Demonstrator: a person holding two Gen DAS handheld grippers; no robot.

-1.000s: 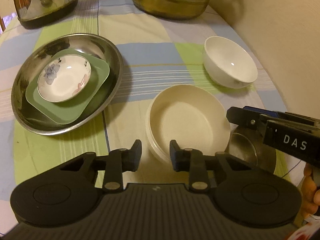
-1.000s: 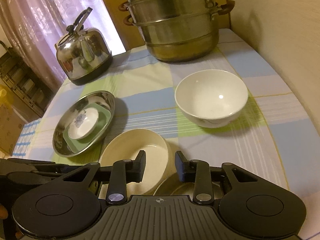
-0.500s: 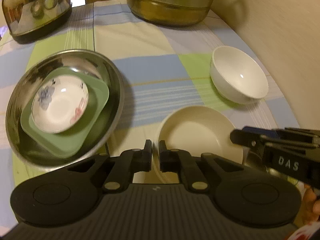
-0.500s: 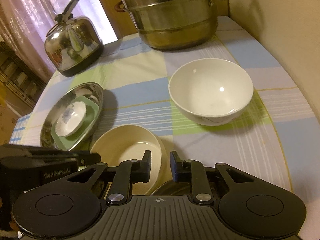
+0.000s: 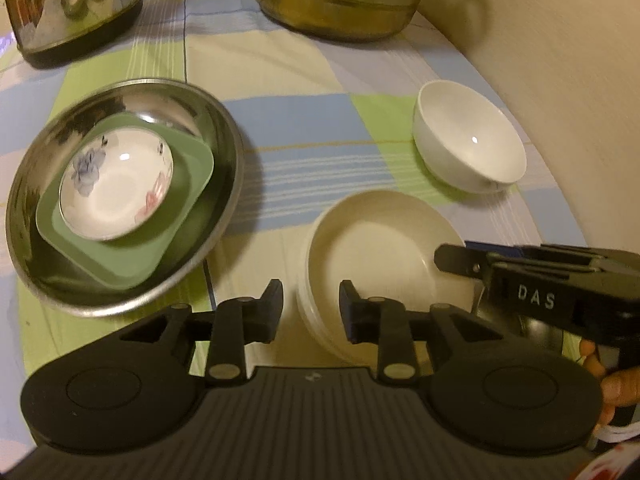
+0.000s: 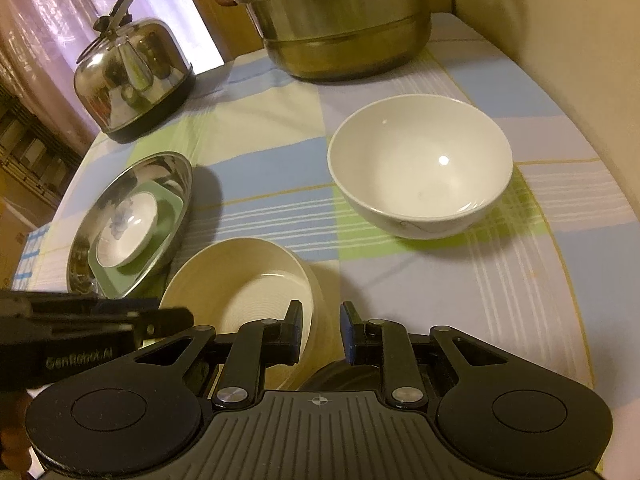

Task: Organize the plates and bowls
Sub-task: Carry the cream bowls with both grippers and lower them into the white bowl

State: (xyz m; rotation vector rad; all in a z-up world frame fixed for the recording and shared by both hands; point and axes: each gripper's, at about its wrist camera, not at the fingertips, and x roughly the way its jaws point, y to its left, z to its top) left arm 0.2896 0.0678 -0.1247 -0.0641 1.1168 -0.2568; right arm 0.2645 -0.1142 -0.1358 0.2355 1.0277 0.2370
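A cream bowl [image 5: 384, 248] [image 6: 240, 284] sits near the table's front. My left gripper [image 5: 311, 310] is open, its jaws on either side of the bowl's near-left rim. My right gripper [image 6: 320, 334] is open, its jaws astride the bowl's right rim; it also shows in the left wrist view [image 5: 452, 258]. A white bowl [image 5: 470, 148] [image 6: 420, 164] stands to the right. A steel dish [image 5: 224, 128] [image 6: 180, 176] on the left holds a green square plate [image 5: 192, 168] with a floral saucer [image 5: 116, 188] on top. A steel bowl [image 5: 536, 328] lies under my right gripper.
A steel kettle [image 6: 132, 76] stands at the back left and a large steel steamer pot [image 6: 340, 20] at the back. A wall [image 6: 560, 20] runs along the table's right side. The checked tablecloth [image 6: 280, 128] lies bare between the dishes.
Both grippers narrowed almost shut half a second ago and have opened again. The left gripper has dropped back toward the cream bowl's rim; the right gripper has moved forward.
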